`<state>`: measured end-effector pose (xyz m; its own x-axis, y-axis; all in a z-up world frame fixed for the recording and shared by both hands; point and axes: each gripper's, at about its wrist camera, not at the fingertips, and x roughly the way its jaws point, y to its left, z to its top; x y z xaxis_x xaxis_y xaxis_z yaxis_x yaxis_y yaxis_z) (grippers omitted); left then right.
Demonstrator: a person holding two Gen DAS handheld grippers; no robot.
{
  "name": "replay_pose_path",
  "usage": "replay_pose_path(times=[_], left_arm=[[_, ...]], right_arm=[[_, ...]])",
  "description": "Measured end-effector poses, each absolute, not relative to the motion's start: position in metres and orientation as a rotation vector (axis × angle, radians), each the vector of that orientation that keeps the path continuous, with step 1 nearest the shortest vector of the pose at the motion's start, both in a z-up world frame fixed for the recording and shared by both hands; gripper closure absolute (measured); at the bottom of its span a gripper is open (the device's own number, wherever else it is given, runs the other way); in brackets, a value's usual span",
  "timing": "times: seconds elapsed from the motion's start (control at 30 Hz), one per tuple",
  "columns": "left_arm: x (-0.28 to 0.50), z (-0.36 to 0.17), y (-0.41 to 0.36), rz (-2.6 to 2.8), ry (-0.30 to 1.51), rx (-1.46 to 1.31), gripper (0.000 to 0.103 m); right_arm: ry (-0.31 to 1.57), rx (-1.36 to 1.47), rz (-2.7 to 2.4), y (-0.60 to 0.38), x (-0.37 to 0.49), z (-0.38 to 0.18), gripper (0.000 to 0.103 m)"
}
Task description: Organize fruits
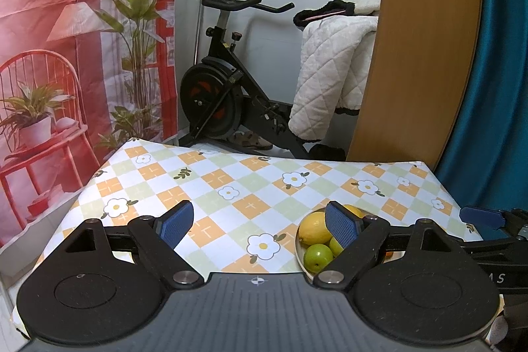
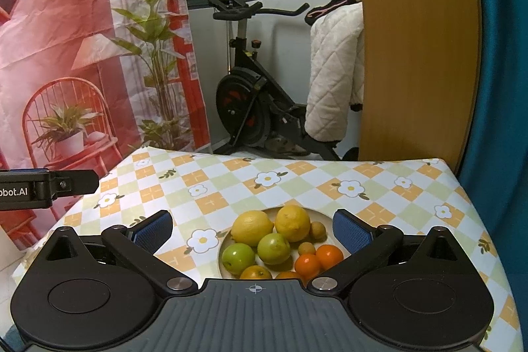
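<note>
right wrist: fruits (image 2: 280,244) fill plate (image 2: 330,221), hand-held grippers empty.

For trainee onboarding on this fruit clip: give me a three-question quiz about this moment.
1. True or false: both claws are empty.
2. Which fruit on the plate lies farthest from the right claw's camera? A) lemons B) oranges C) green fruits
3. What covers the table?

Key:
1. True; the left claw and the right one stand open, holding nothing.
2. A, the lemons.
3. A checked tablecloth with flowers.
</note>
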<state>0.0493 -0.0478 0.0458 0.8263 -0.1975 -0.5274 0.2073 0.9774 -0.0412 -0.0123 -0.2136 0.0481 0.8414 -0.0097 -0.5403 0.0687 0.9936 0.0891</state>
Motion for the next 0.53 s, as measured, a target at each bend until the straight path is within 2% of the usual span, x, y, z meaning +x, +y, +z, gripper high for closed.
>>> replay_pose_path(times=[0.53], left_arm=[[0.0469, 0.0447, -0.0473, -0.207, 0.563, 0.013, 0.012]], right_arm=[[0.571, 0.106, -0.041, -0.2142, -0.0125, 0.0478, 0.001]])
